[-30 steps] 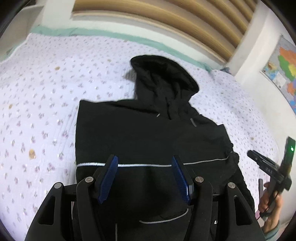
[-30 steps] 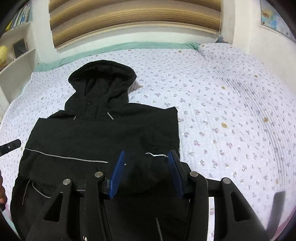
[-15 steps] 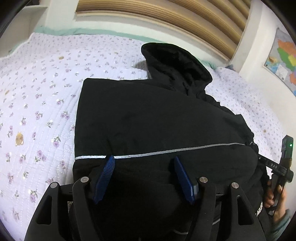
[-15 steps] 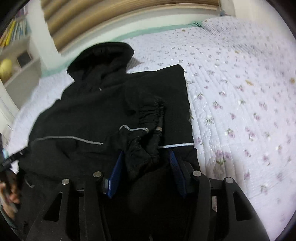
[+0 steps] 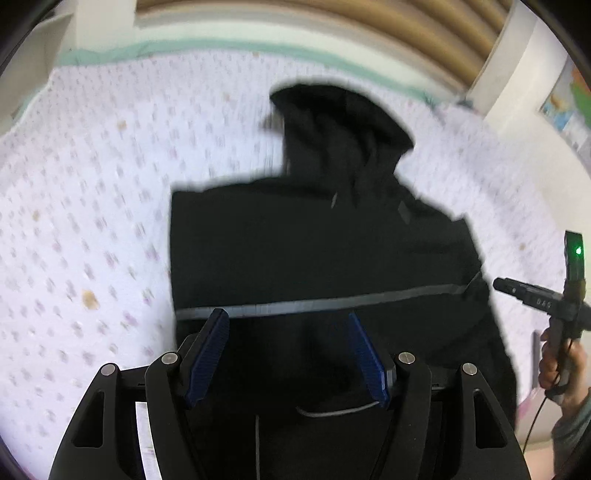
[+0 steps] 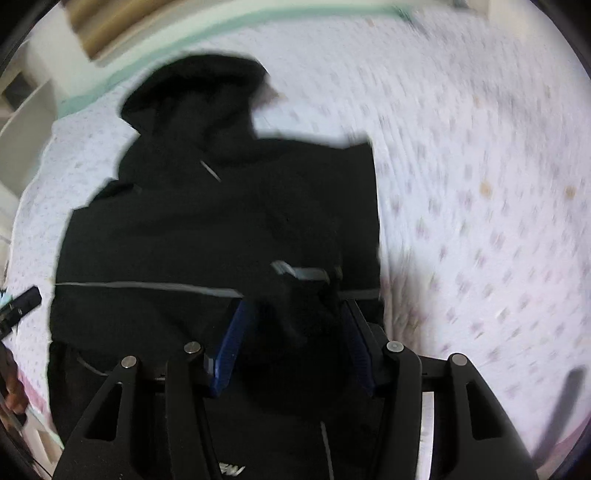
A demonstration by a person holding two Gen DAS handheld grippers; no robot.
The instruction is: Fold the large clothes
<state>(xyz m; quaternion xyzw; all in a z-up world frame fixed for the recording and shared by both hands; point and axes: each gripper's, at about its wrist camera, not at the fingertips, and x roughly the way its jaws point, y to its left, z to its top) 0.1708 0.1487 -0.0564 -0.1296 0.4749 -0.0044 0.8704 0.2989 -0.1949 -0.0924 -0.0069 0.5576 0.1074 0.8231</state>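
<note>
A black hooded jacket (image 5: 317, 251) with a grey reflective stripe lies on the bed, hood toward the headboard; it also shows in the right wrist view (image 6: 207, 229). My left gripper (image 5: 288, 332) is open above the jacket's lower part, holding nothing. My right gripper (image 6: 295, 325) is open, with a bunched sleeve cuff (image 6: 303, 295) lying between its blue fingers; I cannot tell if they touch it. The right gripper's body shows at the right edge of the left wrist view (image 5: 546, 302), held by a hand.
The bed (image 5: 92, 221) has a white quilt with small purple flowers. A slatted wooden headboard (image 5: 332, 33) stands behind it. A map (image 5: 569, 107) hangs on the right wall. Shelves (image 6: 26, 122) stand at the left.
Both grippers have pulled back and up from the jacket; the view is blurred by motion. The sleeve cuff stays bunched between the right fingers.
</note>
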